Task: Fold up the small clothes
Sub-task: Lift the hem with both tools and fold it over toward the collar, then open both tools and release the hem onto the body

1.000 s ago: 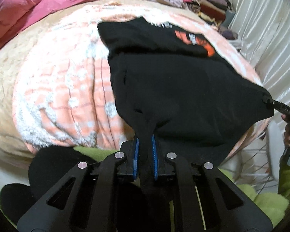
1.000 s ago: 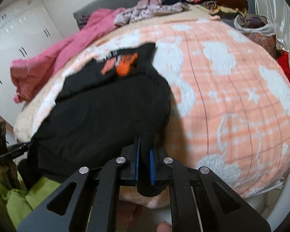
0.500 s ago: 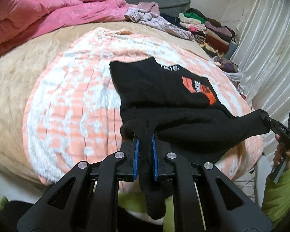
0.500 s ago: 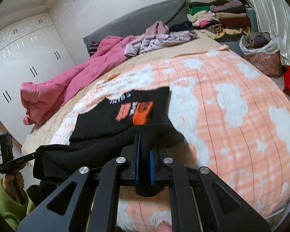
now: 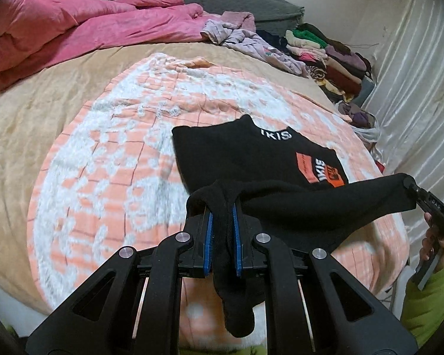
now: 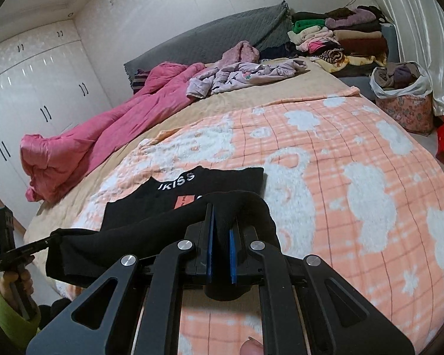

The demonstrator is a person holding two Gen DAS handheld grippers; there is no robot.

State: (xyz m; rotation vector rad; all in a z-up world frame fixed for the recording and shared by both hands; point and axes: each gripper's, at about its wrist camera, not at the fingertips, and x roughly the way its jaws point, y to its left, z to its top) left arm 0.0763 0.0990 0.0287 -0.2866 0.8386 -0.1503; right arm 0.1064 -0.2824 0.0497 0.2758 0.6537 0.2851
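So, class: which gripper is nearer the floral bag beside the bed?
Right. The right gripper grips the black shirt at the corner toward the floral bag; the left gripper grips the opposite corner, farther away.

I see the black T-shirt point(image 5: 239, 153) as matt, soft cloth, lying on a fuzzy, plush peach blanket point(image 5: 109, 171). My left gripper point(image 5: 222, 230) looks like matt black plastic with shiny metal bolts; the wardrobe doors point(image 6: 29, 94) are glossy white.

Both wrist views look down past their claws, sharing the bed point(image 5: 74, 112).
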